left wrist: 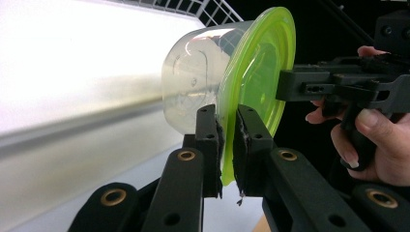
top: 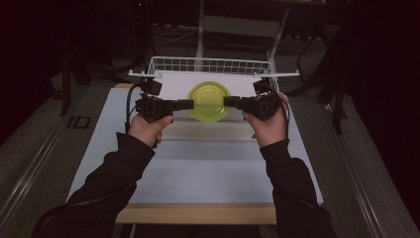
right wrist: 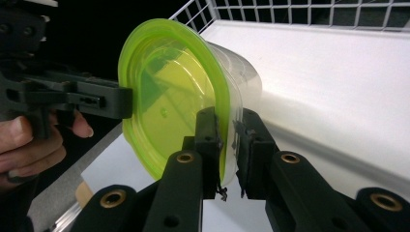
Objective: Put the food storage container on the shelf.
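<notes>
— Where are we?
— Both the left gripper (top: 184,104) and right gripper (top: 233,102) pinch the clear plastic tub's lime-green lid (top: 209,100) rim, aloft near the desk's (top: 198,168) far edge.
— Left?
— Setting it down, we reckon.

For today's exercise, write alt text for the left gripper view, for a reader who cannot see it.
The left gripper, its two black jaws closed, clamps the rim of a lime-green lid on a clear plastic container held sideways. Opposite, the right gripper grips the lid's far rim, above a bright white table.
</notes>
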### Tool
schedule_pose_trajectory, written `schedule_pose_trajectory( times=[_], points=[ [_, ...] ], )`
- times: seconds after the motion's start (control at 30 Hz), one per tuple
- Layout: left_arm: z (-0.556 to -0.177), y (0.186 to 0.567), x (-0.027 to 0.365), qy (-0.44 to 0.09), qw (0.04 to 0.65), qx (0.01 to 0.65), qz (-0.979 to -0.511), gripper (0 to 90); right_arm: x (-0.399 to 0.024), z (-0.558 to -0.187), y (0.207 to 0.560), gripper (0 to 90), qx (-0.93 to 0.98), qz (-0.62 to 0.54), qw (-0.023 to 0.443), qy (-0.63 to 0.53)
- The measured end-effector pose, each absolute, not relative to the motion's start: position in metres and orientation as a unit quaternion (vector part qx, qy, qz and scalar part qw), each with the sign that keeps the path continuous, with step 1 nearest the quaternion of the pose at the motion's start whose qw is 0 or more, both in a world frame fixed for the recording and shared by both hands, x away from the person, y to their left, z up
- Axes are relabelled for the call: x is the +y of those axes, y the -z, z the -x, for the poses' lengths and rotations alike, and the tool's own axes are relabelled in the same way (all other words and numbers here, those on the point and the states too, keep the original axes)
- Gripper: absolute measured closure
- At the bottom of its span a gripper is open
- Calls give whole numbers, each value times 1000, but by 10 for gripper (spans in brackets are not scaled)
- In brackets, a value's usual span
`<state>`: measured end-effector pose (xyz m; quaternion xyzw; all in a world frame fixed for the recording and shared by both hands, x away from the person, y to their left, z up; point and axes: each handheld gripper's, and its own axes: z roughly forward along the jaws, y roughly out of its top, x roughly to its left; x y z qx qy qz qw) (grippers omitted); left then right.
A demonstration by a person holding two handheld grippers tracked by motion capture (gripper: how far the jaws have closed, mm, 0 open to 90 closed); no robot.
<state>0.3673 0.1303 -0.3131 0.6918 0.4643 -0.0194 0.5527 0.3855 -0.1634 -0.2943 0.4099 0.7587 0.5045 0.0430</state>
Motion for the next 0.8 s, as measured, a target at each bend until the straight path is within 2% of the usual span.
schedule_pose_trajectory(
  times=[0.2,0.3,0.8],
  points=[
    [-386,301,128,13,546,470,-693,823,-163,-401,287,804,748,-426,45,-506],
    [-395,299,126,19,542,477,-691,823,-167,-411,289,804,737,-439,23,-514],
    [-429,314,122,31,514,511,-688,811,-165,-433,302,804,727,-477,12,-495]
  ],
)
